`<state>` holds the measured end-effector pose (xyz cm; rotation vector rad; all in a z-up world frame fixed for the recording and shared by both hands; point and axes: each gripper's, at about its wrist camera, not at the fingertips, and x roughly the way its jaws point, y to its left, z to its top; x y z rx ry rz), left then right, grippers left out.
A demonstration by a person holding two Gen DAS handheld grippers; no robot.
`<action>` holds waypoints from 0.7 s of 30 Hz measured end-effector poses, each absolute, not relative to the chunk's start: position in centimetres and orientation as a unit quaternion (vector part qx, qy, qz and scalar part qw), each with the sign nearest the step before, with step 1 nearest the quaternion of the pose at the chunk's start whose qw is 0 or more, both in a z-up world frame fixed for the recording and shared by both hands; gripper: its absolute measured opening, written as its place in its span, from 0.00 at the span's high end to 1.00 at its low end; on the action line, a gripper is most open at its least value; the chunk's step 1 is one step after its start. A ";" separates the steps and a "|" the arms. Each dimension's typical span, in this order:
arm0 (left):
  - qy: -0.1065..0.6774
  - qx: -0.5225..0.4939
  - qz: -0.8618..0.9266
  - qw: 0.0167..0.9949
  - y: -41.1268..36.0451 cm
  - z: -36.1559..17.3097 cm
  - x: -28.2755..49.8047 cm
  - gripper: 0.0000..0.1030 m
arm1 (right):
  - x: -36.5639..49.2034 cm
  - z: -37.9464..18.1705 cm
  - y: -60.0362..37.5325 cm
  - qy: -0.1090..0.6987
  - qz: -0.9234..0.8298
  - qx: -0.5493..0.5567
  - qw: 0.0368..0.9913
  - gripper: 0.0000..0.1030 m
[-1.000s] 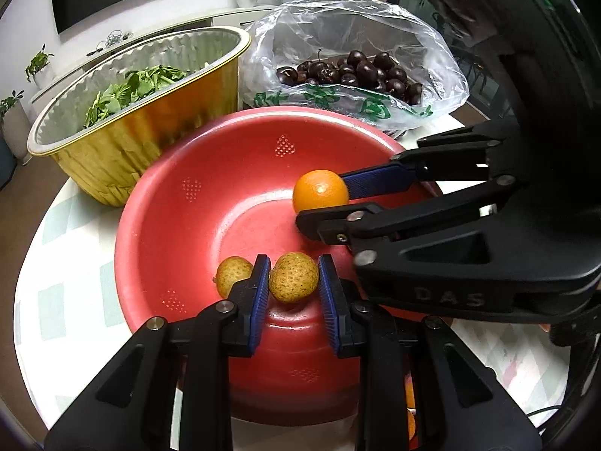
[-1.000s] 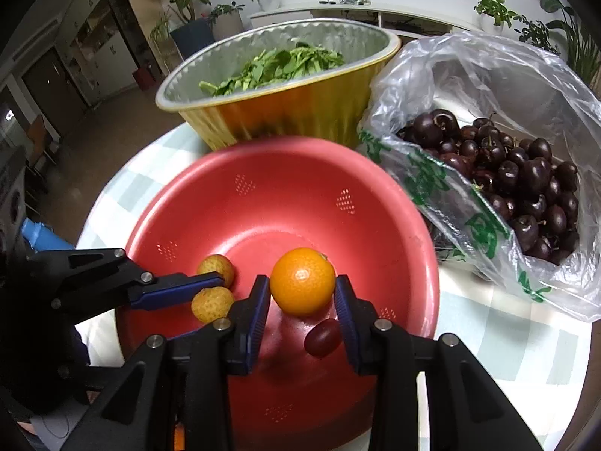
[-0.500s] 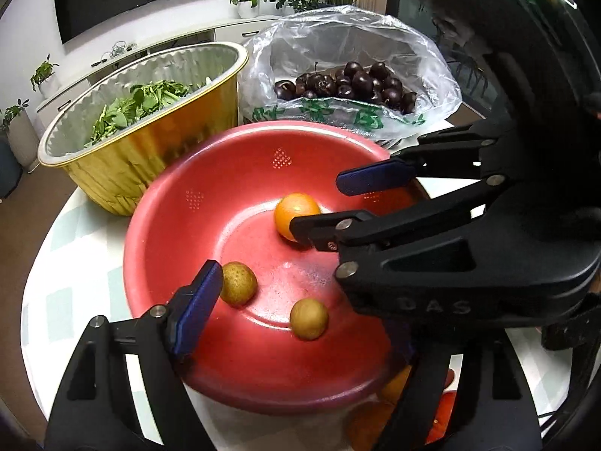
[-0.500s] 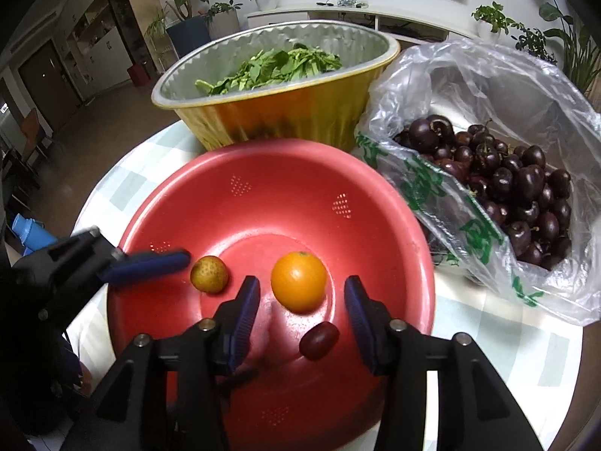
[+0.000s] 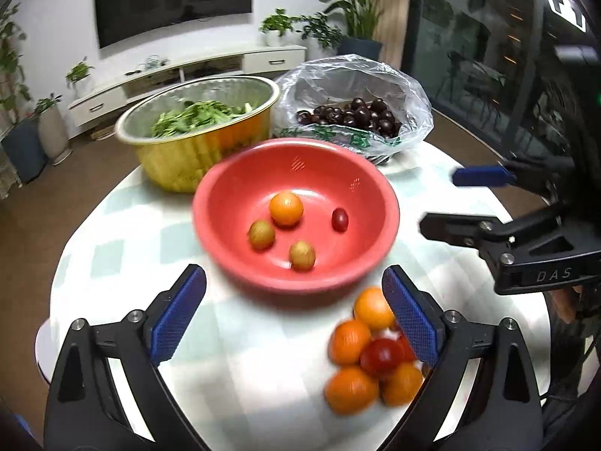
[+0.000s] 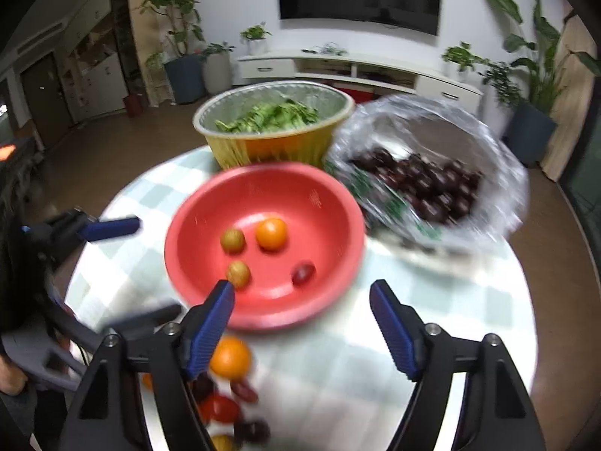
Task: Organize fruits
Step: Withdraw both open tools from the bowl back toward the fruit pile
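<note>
A red bowl (image 5: 240, 263) (image 6: 334, 300) on the round table holds an orange (image 5: 286, 208) (image 6: 271, 233), two small tan fruits (image 5: 261, 234) (image 5: 302, 255) and a dark red fruit (image 5: 339, 220) (image 6: 303, 273). A pile of oranges (image 5: 351, 389) and red tomatoes (image 5: 380, 355) lies on the table in front of the bowl; it also shows in the right wrist view (image 6: 230, 361). My left gripper (image 5: 295, 314) is open and empty, pulled back above the near table. My right gripper (image 6: 302, 325) is open and empty, also seen from the left wrist (image 5: 443, 203).
A gold foil bowl of green leaves (image 5: 210, 127) (image 6: 274, 120) stands behind the red bowl. A clear plastic bag of dark cherries (image 5: 353, 112) (image 6: 424, 184) lies at the back right. The checked tablecloth (image 5: 124, 255) covers the table.
Both grippers let go of their fruit into the red bowl, opened wide and drew back and up. The orange and the tan fruit now lie loose in the bowl.
</note>
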<state>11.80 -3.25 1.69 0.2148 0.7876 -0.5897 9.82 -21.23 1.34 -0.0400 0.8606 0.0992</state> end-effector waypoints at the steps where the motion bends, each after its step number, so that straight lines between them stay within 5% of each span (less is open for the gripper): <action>1: 0.378 0.098 -0.279 0.878 -2.8 1.7 11.1 0.07 | 9.0 1.2 -21.2 0.426 0.039 -0.019 0.904 0.25; 21: 0.430 0.125 -0.273 0.852 -0.7 -2.4 4.3 0.07 | 1.6 -1.0 -20.0 0.472 -0.001 -0.040 0.881 0.25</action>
